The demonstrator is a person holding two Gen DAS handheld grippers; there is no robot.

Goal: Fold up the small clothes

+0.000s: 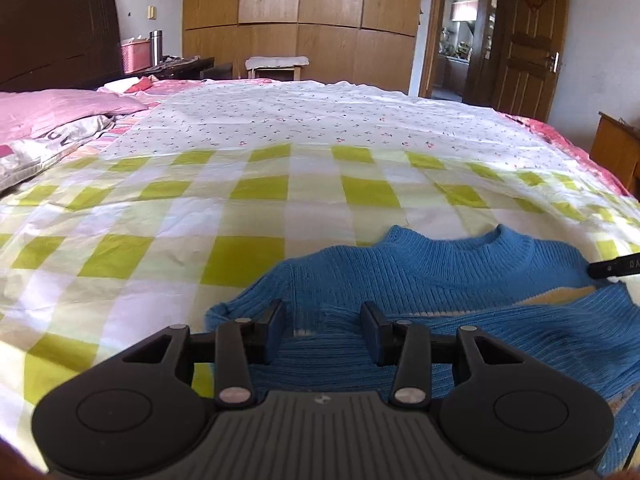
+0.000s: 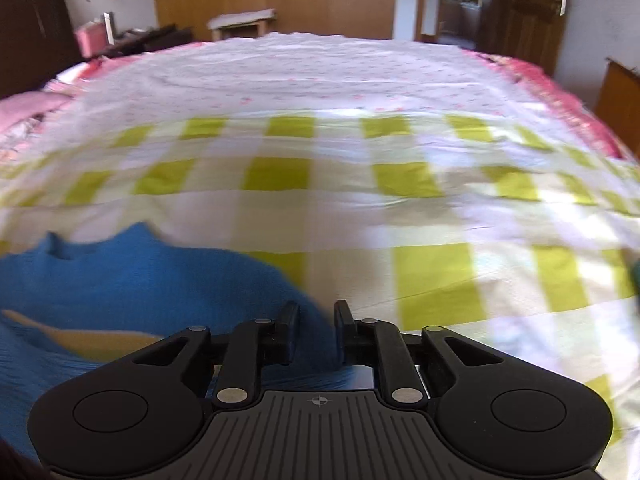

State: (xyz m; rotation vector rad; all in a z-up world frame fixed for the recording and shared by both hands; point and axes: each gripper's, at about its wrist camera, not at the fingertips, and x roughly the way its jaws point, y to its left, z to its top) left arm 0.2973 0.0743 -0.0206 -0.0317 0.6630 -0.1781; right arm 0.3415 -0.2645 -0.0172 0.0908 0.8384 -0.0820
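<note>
A small blue knit sweater lies on the green-checked sheet, collar away from me. Its lower part is turned up, showing a cream stripe. My left gripper hovers over the sweater's left side with its jaws apart. Blue knit shows below the gap, and the pads do not press on it. In the blurred right wrist view the sweater fills the lower left. My right gripper sits at its right edge, jaws a narrow gap apart, with the knit's edge under the gap. One black finger of it shows by the sweater's right shoulder.
The bed stretches far ahead under a white flowered sheet. Pink pillows lie at the left. Beyond the bed are a stool, a wooden wardrobe and a door. A low wooden cabinet stands at the right.
</note>
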